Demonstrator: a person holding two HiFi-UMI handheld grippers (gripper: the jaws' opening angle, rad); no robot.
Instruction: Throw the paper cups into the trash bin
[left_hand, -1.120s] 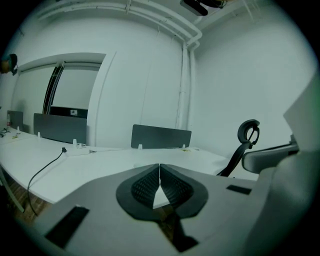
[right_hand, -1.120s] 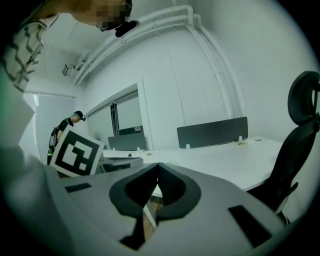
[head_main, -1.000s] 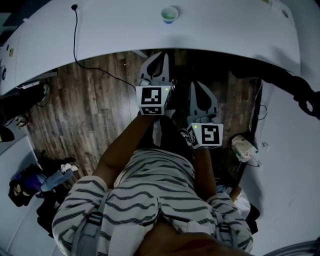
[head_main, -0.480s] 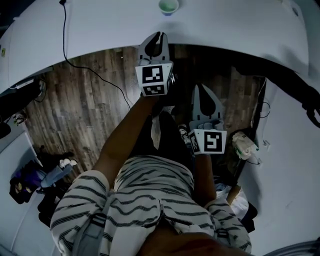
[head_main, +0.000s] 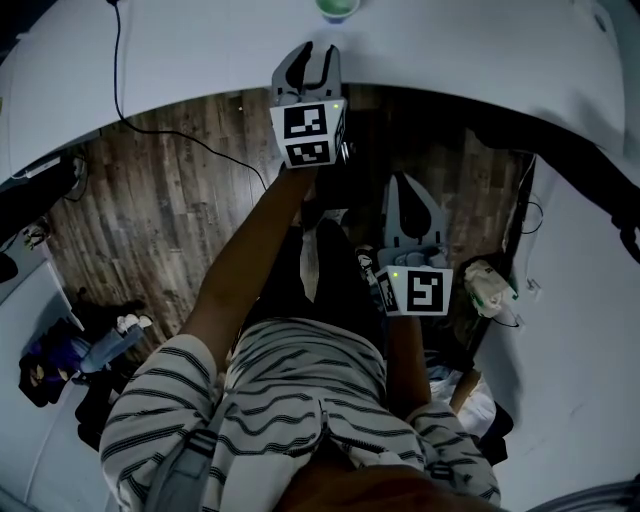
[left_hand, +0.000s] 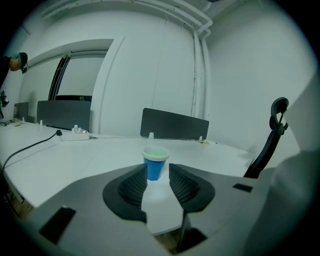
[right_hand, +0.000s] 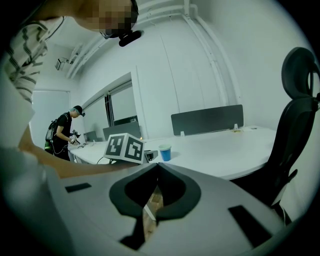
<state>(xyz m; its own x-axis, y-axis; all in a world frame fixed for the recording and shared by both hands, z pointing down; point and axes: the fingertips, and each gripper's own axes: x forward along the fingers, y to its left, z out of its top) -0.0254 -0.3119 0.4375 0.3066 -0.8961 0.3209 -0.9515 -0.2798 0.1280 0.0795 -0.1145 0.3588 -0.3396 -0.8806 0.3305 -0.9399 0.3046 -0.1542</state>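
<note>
Our left hand-held gripper (head_main: 312, 55) reaches over the white tabletop (head_main: 200, 50) toward a blue paper cup (head_main: 337, 8).

In the left gripper view, our left hand-held gripper (left_hand: 157, 172) is released. Its jaws have just been opening and stand apart, with only bare tabletop (left_hand: 75, 160) between the pads. The paper cup (left_hand: 155, 163) stands upright just beyond the tips, in line with the gap and touching neither jaw. Our right hand-held gripper (head_main: 408, 185) hangs lower, over the wooden floor (head_main: 170, 200) beside the tabletop's edge. In its own view, this right hand-held gripper (right_hand: 156, 167) is clenched, its jaws together on nothing, and the cup (right_hand: 164, 152) shows well ahead on the tabletop. A black cable (head_main: 130, 90) trails across the tabletop and off its edge. An office chair (right_hand: 300, 100) stands at the right.
</note>
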